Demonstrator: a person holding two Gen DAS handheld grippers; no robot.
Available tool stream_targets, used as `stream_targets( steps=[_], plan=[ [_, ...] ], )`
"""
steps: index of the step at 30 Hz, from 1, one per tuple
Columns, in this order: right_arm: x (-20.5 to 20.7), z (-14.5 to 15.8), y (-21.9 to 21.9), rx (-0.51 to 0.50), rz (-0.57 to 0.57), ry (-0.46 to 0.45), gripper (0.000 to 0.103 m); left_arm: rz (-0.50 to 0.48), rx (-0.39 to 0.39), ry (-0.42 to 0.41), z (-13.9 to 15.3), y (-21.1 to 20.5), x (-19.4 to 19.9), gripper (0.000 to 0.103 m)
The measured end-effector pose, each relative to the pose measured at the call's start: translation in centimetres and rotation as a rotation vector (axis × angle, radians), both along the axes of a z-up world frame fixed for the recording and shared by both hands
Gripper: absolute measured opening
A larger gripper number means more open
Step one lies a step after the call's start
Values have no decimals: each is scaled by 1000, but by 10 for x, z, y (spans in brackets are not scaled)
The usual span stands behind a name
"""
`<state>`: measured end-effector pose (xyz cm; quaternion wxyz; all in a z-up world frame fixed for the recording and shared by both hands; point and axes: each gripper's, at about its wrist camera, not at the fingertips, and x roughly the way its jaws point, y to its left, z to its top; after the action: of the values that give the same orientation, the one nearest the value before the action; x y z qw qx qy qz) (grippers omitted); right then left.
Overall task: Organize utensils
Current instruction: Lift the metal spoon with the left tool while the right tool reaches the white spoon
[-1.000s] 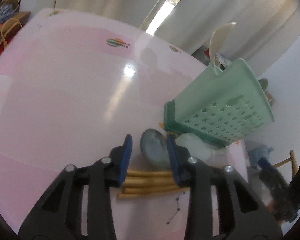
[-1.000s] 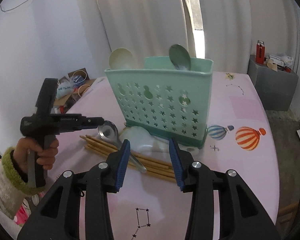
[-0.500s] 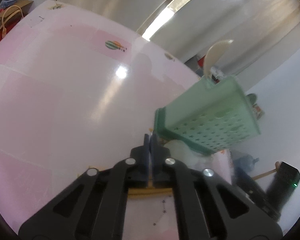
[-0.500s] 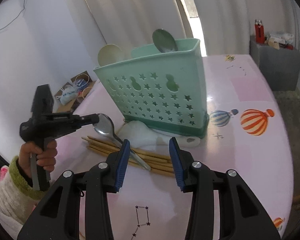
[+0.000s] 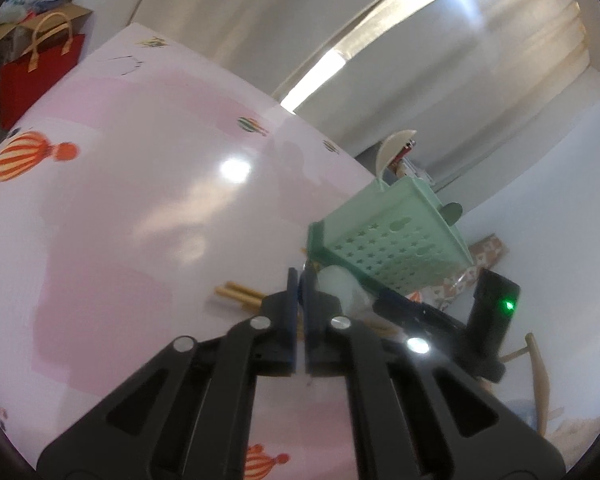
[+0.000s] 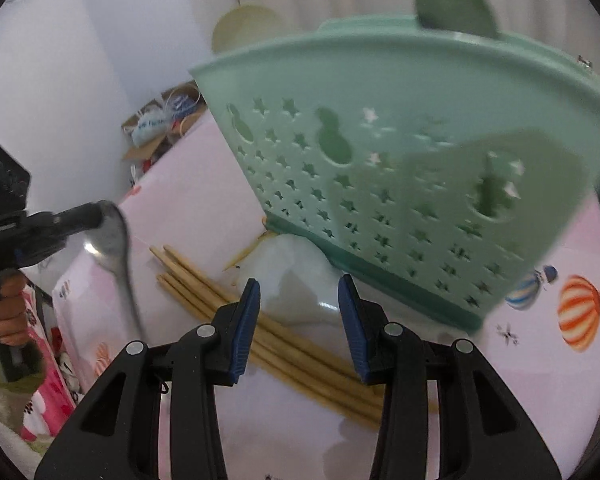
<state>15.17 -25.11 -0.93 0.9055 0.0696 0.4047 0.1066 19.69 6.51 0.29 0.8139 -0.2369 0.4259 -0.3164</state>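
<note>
The left gripper [image 6: 100, 216] is clamped on the bowl end of a metal spoon [image 6: 118, 256], which hangs off the table with its handle trailing down toward 6 o'clock; in the left wrist view its blue pads [image 5: 293, 292] meet with no gap. The right gripper [image 6: 299, 312] stands partly open with nothing between its jaws, hovering over the white ceramic spoon [image 6: 296, 276] and the bundle of wooden chopsticks [image 6: 220, 300] lying on the pink table [image 6: 540, 380]. The white spoon sits at 12 o'clock from the right fingertips, touching the base of the green utensil holder [image 6: 380, 160], which fills the view from 12 to 3 o'clock. A cream spoon [image 6: 240, 32] and a green spoon [image 6: 452, 4] stand inside the holder. The chopsticks run from 10 o'clock beneath the right jaws toward 5 o'clock.
</note>
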Motion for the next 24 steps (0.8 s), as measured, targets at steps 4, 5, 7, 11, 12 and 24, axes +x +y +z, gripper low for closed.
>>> stream_targets(
  steps=[4, 5, 7, 11, 12, 24],
  plan=[
    [14, -6, 1, 6, -2, 25, 40, 15, 33, 7, -12, 15, -3, 1],
    [18, -7, 0, 9, -3, 33, 40, 15, 37, 9, -15, 16, -2, 1],
    [24, -8, 1, -1, 0, 43, 40, 12, 46, 13, -21, 16, -3, 1],
    [31, -15, 9, -31, 24, 89, 48, 14, 42, 20, -28, 16, -4, 1],
    [31, -16, 12, -34, 31, 93, 49, 13, 41, 21, -30, 17, -4, 1],
    [31, -15, 34, -60, 100, 126, 51, 14, 37, 29, -30, 16, 0, 1]
  ],
)
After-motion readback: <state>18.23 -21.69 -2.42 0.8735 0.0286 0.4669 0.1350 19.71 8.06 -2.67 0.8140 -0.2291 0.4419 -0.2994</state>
